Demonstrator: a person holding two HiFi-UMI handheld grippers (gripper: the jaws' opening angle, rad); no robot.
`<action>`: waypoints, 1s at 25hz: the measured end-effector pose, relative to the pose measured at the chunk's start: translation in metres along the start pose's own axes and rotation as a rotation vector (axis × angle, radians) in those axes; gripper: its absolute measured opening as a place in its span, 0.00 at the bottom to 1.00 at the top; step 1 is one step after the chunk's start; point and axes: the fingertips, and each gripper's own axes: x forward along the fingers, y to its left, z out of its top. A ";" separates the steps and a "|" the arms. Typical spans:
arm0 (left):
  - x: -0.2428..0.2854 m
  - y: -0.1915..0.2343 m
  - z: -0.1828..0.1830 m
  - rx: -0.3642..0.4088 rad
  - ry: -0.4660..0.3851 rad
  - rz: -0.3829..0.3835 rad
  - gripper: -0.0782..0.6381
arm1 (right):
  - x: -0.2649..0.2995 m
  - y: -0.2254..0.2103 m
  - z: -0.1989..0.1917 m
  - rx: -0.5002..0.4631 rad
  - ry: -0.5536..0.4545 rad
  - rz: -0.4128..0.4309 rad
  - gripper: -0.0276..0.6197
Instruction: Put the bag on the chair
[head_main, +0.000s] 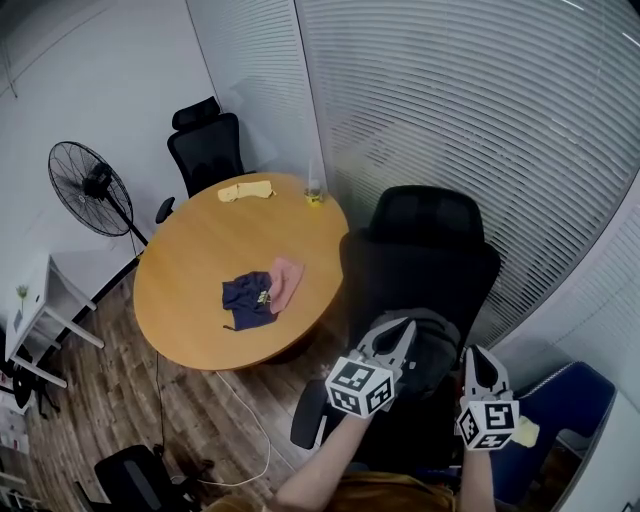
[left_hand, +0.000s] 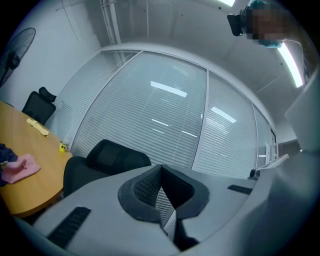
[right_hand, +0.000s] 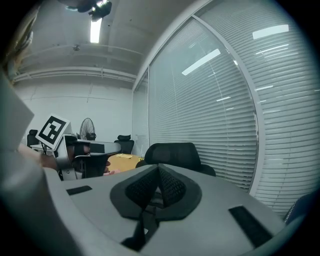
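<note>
Your black office chair sits beside the round table to take the dark bag, apparently resting on its seat between your left gripper and right gripper, each pinched closed on nothing.

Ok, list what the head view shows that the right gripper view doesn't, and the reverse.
Only the head view: the dark blue cloth on the round table, the wooden floor and the white cable on it. Only the right gripper view: the ceiling and its light. Both: that table, the fan, the black chair, the blinds, the left gripper and the right gripper, fingers closed.
</note>
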 end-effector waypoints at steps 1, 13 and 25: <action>0.000 0.000 0.001 0.004 -0.008 0.001 0.14 | 0.000 -0.001 0.000 0.000 -0.001 0.000 0.06; -0.003 -0.001 0.000 0.004 -0.009 0.016 0.14 | -0.005 0.000 -0.001 -0.010 -0.004 0.004 0.06; -0.005 0.001 -0.011 -0.002 0.011 0.023 0.14 | -0.007 0.000 -0.012 0.009 0.008 0.007 0.06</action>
